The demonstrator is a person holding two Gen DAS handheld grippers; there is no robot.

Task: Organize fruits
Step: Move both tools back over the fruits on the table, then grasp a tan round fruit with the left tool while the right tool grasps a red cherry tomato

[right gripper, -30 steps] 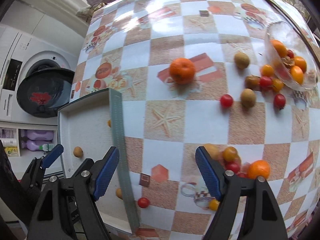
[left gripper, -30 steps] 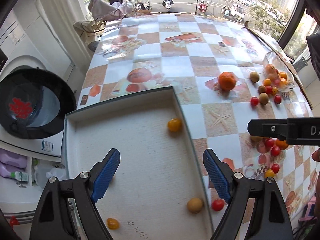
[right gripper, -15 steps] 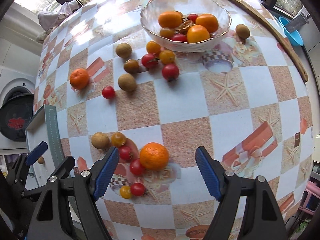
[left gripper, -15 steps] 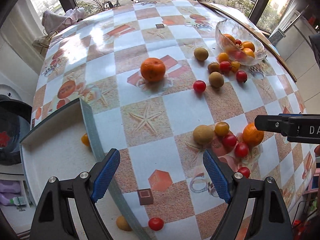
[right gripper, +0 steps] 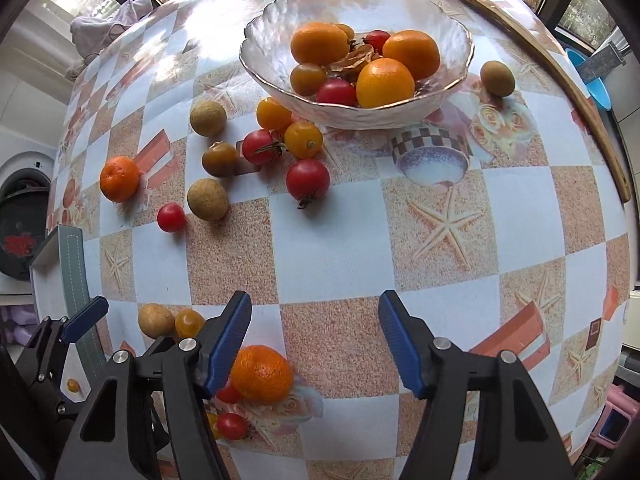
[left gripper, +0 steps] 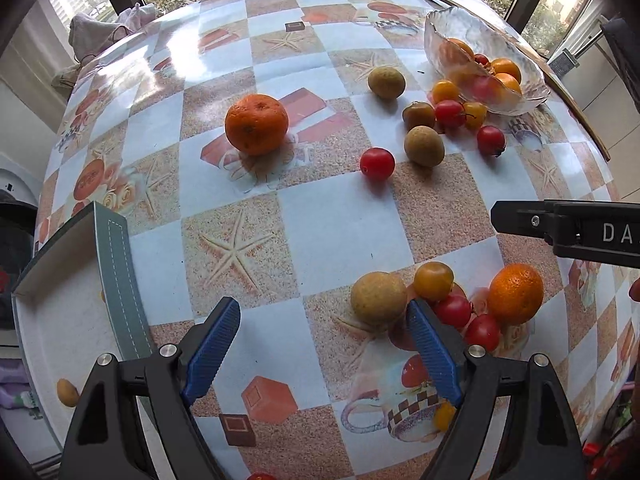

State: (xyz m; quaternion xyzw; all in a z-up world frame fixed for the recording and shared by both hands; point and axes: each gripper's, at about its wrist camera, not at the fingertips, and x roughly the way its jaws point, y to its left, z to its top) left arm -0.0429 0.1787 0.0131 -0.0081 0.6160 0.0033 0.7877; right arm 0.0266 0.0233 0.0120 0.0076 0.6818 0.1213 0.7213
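Observation:
Fruit lies scattered on a checked tablecloth. A glass bowl (right gripper: 360,108) at the back holds oranges and tomatoes. My left gripper (left gripper: 324,344) hangs open over bare cloth; a brown round fruit (left gripper: 378,298), a yellow tomato (left gripper: 433,281), red tomatoes (left gripper: 452,310) and an orange (left gripper: 516,294) cluster by its right finger. My right gripper (right gripper: 316,340) is closing with only cloth between its jaws; that same orange (right gripper: 262,374) lies just behind its left finger. A larger orange (left gripper: 256,124) sits apart at the left.
A white tray with a grey rim (left gripper: 120,280) stands at the table's left edge, holding a small fruit (left gripper: 67,392). More tomatoes and brown fruits (right gripper: 208,199) lie in front of the bowl. A wooden rim (right gripper: 592,112) bounds the table's right side. A washing machine (right gripper: 20,216) is beyond the left edge.
Both grippers have swung rightward from the tray side and sunk closer to the cloth. The near fruit cluster now lies beside them. The right gripper's jaws have narrowed.

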